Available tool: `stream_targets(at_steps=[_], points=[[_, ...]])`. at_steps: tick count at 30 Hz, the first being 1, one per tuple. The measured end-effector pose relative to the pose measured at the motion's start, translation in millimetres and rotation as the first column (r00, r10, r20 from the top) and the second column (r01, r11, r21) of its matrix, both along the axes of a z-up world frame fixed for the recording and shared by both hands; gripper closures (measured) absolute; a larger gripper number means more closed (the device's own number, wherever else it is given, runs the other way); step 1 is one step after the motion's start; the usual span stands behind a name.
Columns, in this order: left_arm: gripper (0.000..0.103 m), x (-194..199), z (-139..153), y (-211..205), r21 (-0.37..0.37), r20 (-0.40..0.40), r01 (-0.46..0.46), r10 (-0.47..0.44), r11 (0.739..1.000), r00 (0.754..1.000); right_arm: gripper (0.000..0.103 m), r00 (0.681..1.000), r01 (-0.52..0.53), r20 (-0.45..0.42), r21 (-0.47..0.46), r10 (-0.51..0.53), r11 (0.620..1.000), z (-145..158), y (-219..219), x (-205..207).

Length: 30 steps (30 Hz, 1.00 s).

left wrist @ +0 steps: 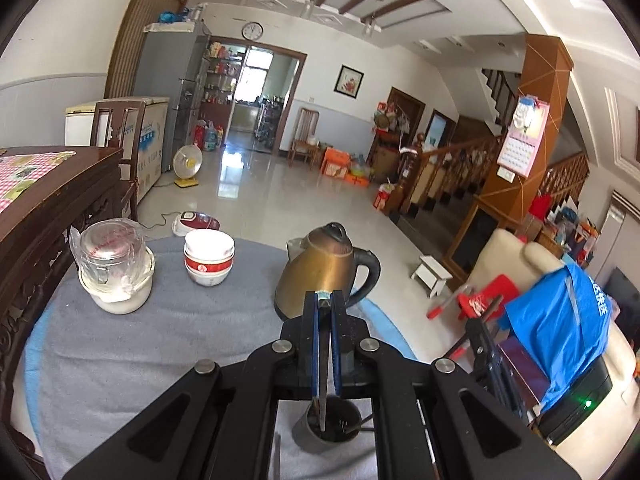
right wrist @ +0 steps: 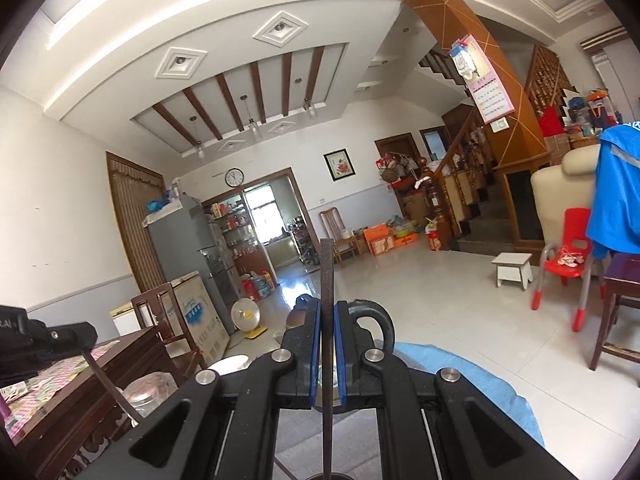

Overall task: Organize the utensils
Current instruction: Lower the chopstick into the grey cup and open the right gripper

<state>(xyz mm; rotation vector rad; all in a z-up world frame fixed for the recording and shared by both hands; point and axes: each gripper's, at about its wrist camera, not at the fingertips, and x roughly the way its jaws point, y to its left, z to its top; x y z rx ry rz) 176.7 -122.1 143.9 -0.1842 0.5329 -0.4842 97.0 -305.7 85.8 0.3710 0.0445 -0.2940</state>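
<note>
My left gripper [left wrist: 323, 297] is shut on a thin dark chopstick [left wrist: 321, 380]. The stick runs down between the blue pads, and its lower end stands in a dark round utensil cup [left wrist: 308, 434] on the grey cloth. Another utensil lies inside that cup. My right gripper [right wrist: 327, 309] is shut on a second dark chopstick [right wrist: 326, 272], held upright with its top end well above the pads. The cup's rim [right wrist: 328, 475] shows just at the bottom edge below it. In the right wrist view, the left gripper's black frame [right wrist: 44, 338] appears at the left with its stick [right wrist: 112, 390] slanting down.
A brass kettle [left wrist: 320, 272] with a black handle stands just beyond the cup. Stacked red-and-white bowls [left wrist: 209, 258] and a glass jar on a white bowl [left wrist: 114, 270] stand at the far left of the cloth. A dark wooden table [left wrist: 52, 208] borders the left. A chair draped in blue cloth [left wrist: 560, 328] stands right.
</note>
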Motion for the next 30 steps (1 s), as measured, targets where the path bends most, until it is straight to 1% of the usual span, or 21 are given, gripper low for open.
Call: stream_targets(at_steps=[4,7,14,21,27,30], points=[[0.097,6,-11,-6,0.002,-0.005,-0.021,0.021,1.0,1.0,0.096,1.0,0.001,-0.027,-0.004,-0.002,1.0,-6,3,9],[0.097,11,-23,-11,0.007,-0.023,-0.036,0.036,0.999,0.999,0.096,0.999,-0.003,-0.042,-0.01,0.003,1.0,-8,5,9],[0.097,13,-43,-17,0.038,-0.053,-0.034,0.036,0.999,0.998,0.096,0.996,-0.021,-0.087,-0.02,0.019,1.0,-21,5,6],[0.097,3,-52,-22,0.077,-0.068,0.029,-0.023,0.997,0.997,0.096,0.992,-0.036,-0.119,-0.018,0.033,0.999,-29,0,-2],[0.097,-7,-61,-25,0.118,-0.096,0.094,-0.083,0.989,0.992,0.096,0.984,-0.089,-0.156,-0.004,0.088,0.996,-35,-4,-6],[0.097,-12,-66,-24,0.125,-0.117,0.133,-0.118,0.983,0.986,0.096,0.979,-0.118,-0.167,0.001,0.116,0.993,-38,-2,-9]])
